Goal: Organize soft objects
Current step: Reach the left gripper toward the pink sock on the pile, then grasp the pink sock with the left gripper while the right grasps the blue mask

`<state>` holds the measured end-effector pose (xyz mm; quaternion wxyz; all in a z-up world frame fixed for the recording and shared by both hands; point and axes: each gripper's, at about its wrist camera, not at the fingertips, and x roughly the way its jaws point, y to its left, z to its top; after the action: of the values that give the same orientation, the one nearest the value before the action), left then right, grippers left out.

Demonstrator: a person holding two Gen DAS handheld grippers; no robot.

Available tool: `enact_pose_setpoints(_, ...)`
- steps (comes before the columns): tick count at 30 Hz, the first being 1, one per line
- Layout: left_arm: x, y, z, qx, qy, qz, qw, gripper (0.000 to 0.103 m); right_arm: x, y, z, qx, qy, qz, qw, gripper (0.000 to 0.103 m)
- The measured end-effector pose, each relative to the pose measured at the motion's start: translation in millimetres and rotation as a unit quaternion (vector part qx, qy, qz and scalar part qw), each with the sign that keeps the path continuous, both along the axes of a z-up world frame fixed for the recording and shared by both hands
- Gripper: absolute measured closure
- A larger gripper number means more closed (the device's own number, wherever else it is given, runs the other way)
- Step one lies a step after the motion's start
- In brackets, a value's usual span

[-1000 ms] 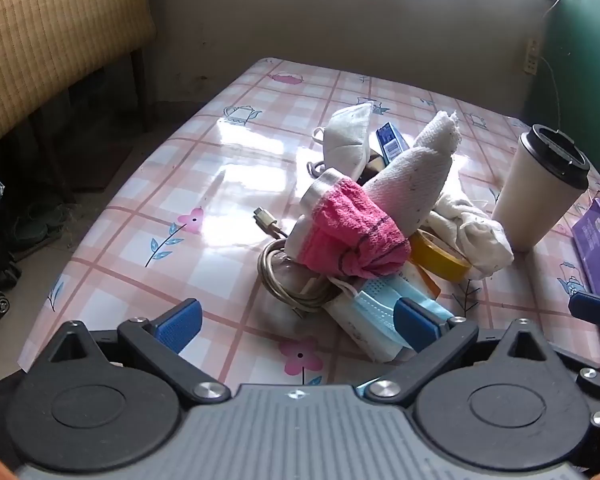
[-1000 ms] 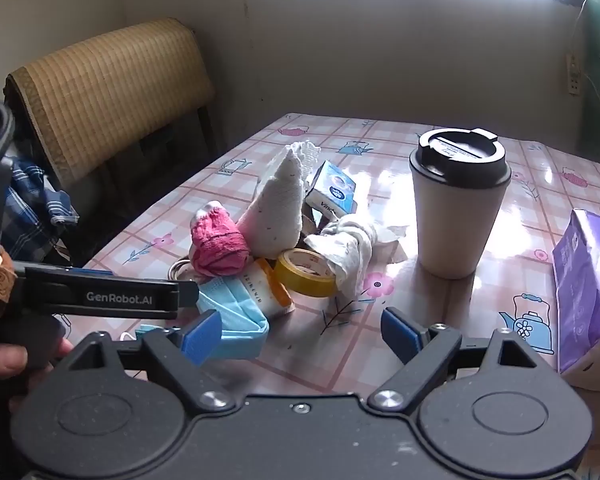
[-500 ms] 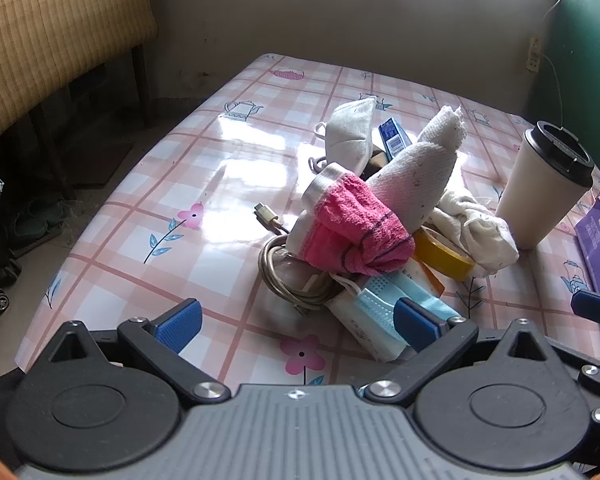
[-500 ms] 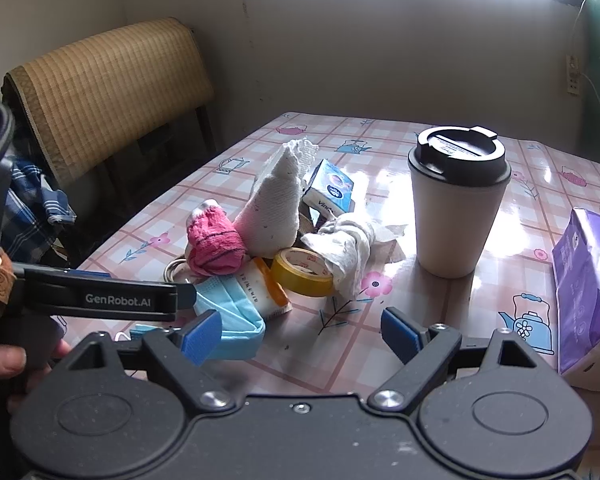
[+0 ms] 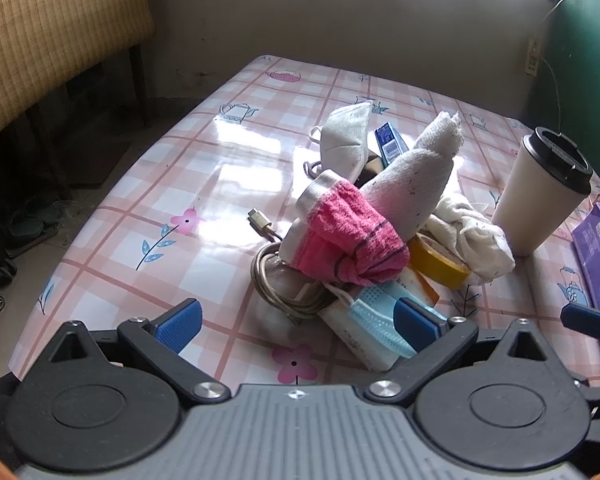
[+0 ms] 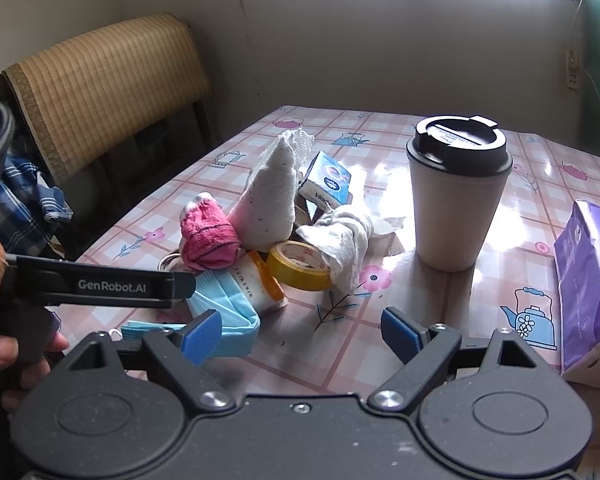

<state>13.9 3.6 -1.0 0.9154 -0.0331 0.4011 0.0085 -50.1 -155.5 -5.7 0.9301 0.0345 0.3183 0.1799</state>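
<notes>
Nearest, the left hand-held gripper (image 5: 298,320) and the right hand-held gripper (image 6: 300,328) both hang released, blue pads spread, over a glossy pink-checked tabletop (image 5: 204,184) printed with flowers and teapots. Just beyond lies the heap: a blue face mask (image 5: 376,316), a pink cloth (image 5: 352,244), a white rolled towel (image 5: 412,176), a crumpled white rag (image 5: 472,232), yellow tape (image 6: 300,266) and a coiled cable (image 5: 276,280). Only the left wrist view shows a white respirator mask (image 5: 348,136) behind the heap; only the right shows a hand (image 6: 16,356) on the other tool. Farther off stand a lidded cup (image 6: 456,196), a purple packet (image 6: 588,280), a woven chair back (image 6: 104,84) and a plain wall.
</notes>
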Motion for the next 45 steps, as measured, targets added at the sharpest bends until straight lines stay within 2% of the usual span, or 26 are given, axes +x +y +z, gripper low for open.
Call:
enact_pose_setpoints(9, 12.6, -5.6, 1.5, 0.003, -0.004, -0.001, 1.0, 0.0, 1.6, 0.5, -1.8, 0.0, 0.019, 0.001, 1.0, 0.002)
enact_pose_setpoints(14, 17.3, -5.2, 0.9, 0.002, -0.003, 0.0, 1.0, 0.0, 3.0, 2.3, -3.0, 0.006, -0.001, 0.004, 1.0, 0.002)
enact_pose_setpoints(18, 22.2, -3.1, 0.6, -0.007, -0.001, 0.002, 1.0, 0.0, 4.2, 2.9, -4.0, 0.003, 0.014, 0.007, 1.0, 0.002)
enact_pose_setpoints(24, 33.6, -4.0, 1.8, -0.026, -0.001, 0.004, 0.9996, 0.0, 5.8, 3.1, -4.0, -0.008, 0.01, 0.008, 1.0, 0.002)
enact_pose_setpoints(29, 44.9, -14.3, -5.7, -0.011, 0.001, -0.009, 0.9999, 0.0, 5.0, 4.8, -4.3, 0.002, 0.006, 0.009, 1.0, 0.002)
enact_pose_setpoints(30, 46.2, -15.4, -7.7, -0.008, -0.003, -0.012, 0.9999, 0.004, 4.7, 5.2, -4.1, -0.003, 0.008, 0.011, 1.0, 0.002)
enact_pose_setpoints(32, 49.3, -15.2, -12.7, -0.008, -0.003, -0.023, 0.9997, 0.026, 3.9, 6.5, -3.8, -0.005, 0.008, 0.015, 1.0, 0.002)
enact_pose_setpoints(34, 50.3, -8.7, -14.1, -0.028, -0.003, -0.027, 0.9993, 0.054, 3.1, 7.6, -3.6, -0.004, 0.009, 0.018, 1.0, 0.002)
enact_pose_setpoints(36, 47.5, -1.3, -9.5, -0.044, -0.01, -0.026, 0.9986, 0.061, 2.3, 8.6, -3.2, -0.002, 0.009, 0.023, 1.0, 0.002)
enact_pose_setpoints(38, 41.5, 4.5, -2.1, -0.044, -0.025, -0.027, 0.9984, 0.067, 1.3, 10.1, -3.2, 0.007, 0.01, 0.031, 0.999, 0.002)
enact_pose_setpoints(42, 30.2, 22.5, 11.4, -0.055, -0.047, -0.021, 0.9972, 0.074, -1.9, 18.5, -3.1, 0.009, 0.003, 0.058, 0.998, 0.002)
enact_pose_setpoints(45, 24.2, 35.1, 13.3, -0.041, -0.046, -0.016, 0.998, 0.074, -1.5, 29.8, -4.8, 0.002, -0.001, 0.078, 0.997, 0.002)
